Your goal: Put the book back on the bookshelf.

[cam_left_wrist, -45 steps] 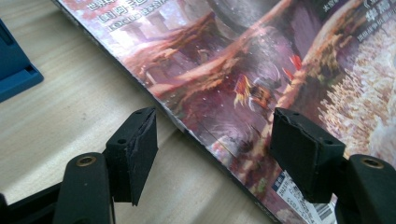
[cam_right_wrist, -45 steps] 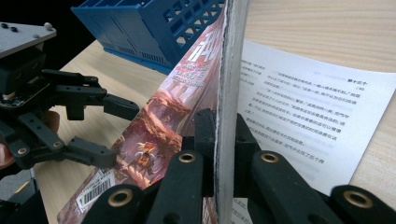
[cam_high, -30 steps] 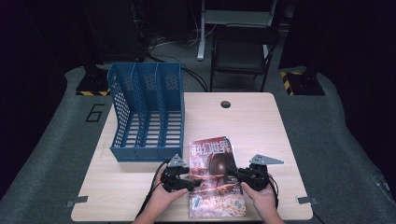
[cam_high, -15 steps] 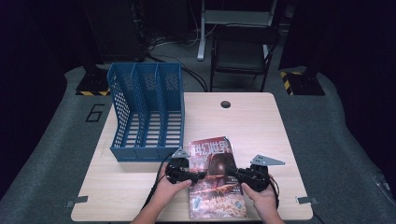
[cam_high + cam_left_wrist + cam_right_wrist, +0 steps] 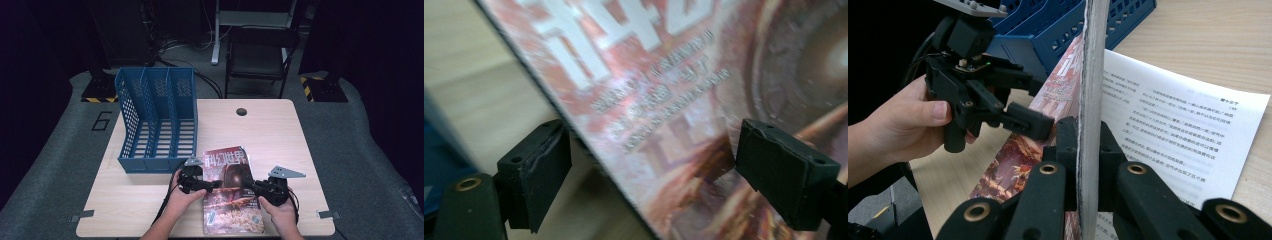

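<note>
high view: magazine (image 5: 231, 192) lies on the table (image 5: 280, 135) just in front of the blue file rack (image 5: 159, 120), near the front edge. left gripper (image 5: 212, 186) sits at the mag's left edge, right gripper (image 5: 248, 185) over its right half, a hand behind each.

left gripper view: jaws spread wide, have just been opening; mag cover (image 5: 684, 100) runs between them w/ its edge by the left pad, pads not pressing it.

right gripper view: right gripper (image 5: 1089, 150) jaws pressed together, pinching a raised bunch of pages edge-on, a white text page lying open beside it. left gripper (image 5: 1025, 122) hovers at the cover, rack (image 5: 1058, 25) behind it.
</note>
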Available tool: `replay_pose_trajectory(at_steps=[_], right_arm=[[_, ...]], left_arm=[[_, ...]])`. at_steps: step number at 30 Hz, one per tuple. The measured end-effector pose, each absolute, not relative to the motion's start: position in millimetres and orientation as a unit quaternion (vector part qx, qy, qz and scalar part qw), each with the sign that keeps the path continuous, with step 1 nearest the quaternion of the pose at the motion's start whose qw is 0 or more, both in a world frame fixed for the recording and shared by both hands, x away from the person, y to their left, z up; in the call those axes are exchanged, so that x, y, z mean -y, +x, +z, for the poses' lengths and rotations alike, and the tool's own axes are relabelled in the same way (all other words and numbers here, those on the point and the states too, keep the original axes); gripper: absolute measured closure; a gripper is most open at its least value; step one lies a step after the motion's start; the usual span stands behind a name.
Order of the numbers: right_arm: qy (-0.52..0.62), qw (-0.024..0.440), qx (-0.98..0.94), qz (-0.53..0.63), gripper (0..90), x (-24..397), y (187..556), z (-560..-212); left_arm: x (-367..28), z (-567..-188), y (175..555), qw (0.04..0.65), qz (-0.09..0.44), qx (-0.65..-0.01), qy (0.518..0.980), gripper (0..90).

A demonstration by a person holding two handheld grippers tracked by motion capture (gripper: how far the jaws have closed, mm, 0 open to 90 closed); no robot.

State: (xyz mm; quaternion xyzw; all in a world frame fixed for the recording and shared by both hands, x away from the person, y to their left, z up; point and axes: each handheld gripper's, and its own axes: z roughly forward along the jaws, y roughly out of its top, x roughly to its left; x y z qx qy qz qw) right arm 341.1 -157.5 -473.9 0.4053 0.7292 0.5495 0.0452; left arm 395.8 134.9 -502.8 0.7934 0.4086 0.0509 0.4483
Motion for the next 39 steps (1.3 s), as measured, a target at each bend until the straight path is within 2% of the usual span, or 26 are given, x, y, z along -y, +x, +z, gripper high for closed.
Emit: replay_pose_trajectory(at_steps=[7,11,24,32,39], right_arm=[[0.398,0.049,-0.726,0.558,85.8,157.2,340.6,-473.1],[0.398,0.048,-0.726,0.559,85.8,156.7,340.7,-473.3],[0.401,0.047,-0.726,0.557,85.7,156.7,340.4,-473.3],[0.402,0.047,-0.724,0.559,85.7,157.2,340.3,-473.2],[0.403,0.045,-0.722,0.56,85.7,160.1,341.0,-473.3]], left_arm=[[-135.3,-500.2,396.9,0.472,0.026,-0.41,0.78,15.2],[-130.4,-500.9,397.3,0.459,0.037,-0.4,0.793,14.9],[-128.1,-505.6,397.7,0.454,-0.008,-0.414,0.789,17.4],[-130.0,-507.0,399.0,0.454,-0.027,-0.416,0.788,22.2],[-135.9,-502.2,398.0,0.46,-0.036,-0.429,0.777,34.0]])
